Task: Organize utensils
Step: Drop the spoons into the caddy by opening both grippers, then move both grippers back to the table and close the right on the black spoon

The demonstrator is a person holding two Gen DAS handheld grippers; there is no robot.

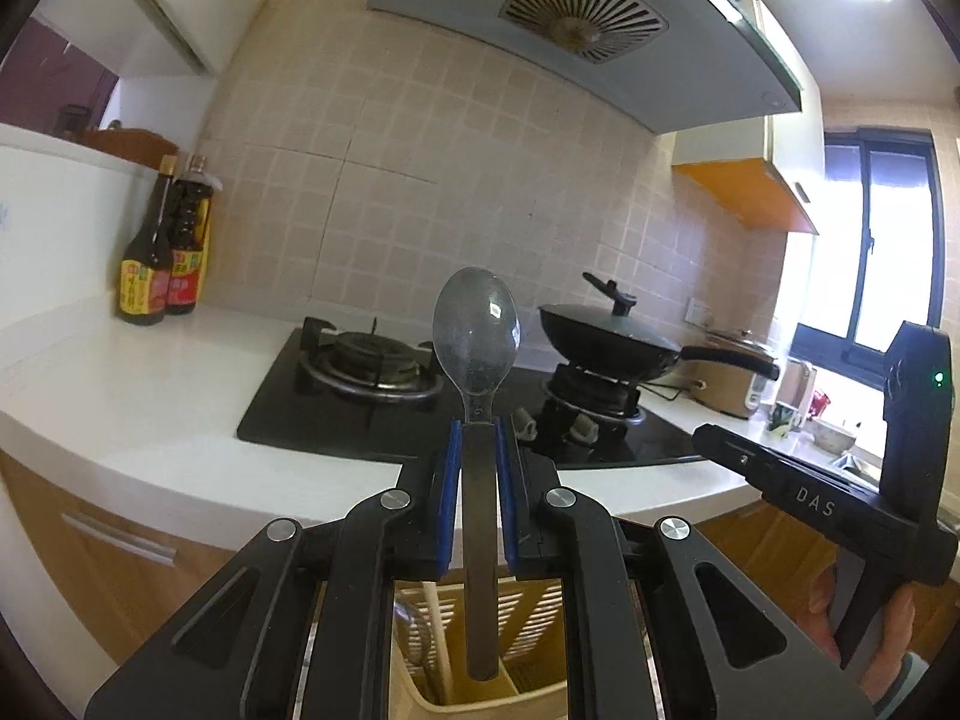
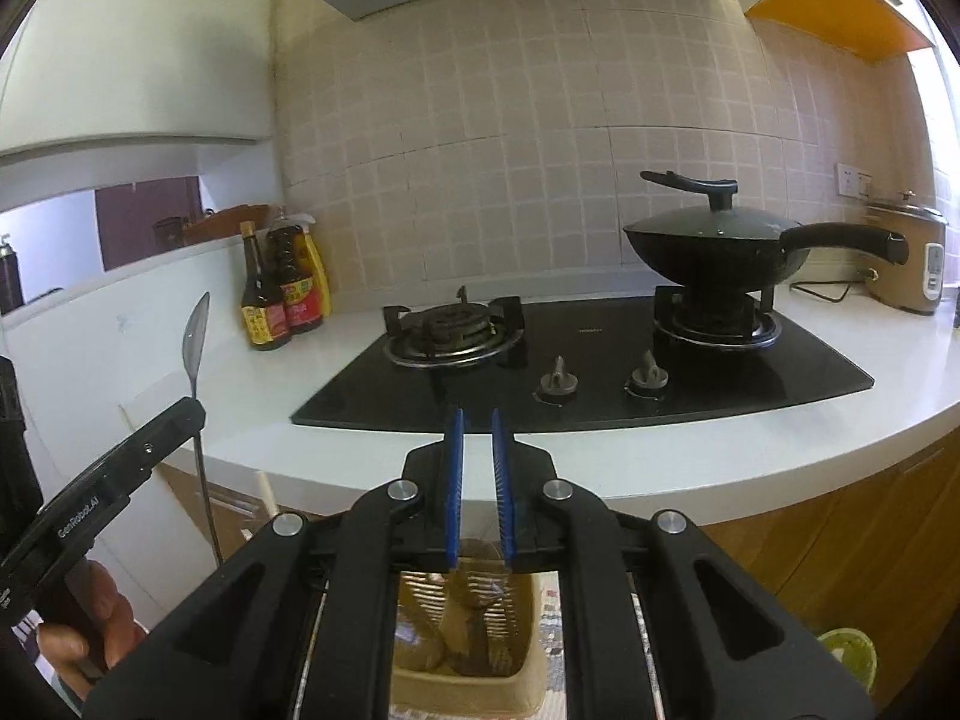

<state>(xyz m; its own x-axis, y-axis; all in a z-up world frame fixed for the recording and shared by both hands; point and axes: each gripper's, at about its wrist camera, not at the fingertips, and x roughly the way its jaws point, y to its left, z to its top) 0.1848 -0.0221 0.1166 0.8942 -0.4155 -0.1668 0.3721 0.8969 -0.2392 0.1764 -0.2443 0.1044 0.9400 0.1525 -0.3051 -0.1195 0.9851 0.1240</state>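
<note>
My left gripper (image 1: 478,426) is shut on a metal spoon (image 1: 477,330), bowl up and handle hanging down over a beige slotted utensil holder (image 1: 528,612) below it. The spoon also shows edge-on in the right wrist view (image 2: 196,336), held by the left gripper at the far left. My right gripper (image 2: 478,420) is empty, its blue pads a narrow gap apart. It hovers above a beige holder (image 2: 480,684) with brownish utensils inside. The right gripper's body shows in the left wrist view (image 1: 840,480).
A white counter (image 2: 660,468) carries a black gas hob (image 2: 576,372) with a lidded black wok (image 2: 714,246) on the right burner. Two sauce bottles (image 2: 282,294) stand at the back left, a rice cooker (image 2: 906,264) at the right. Wooden cabinet fronts lie below.
</note>
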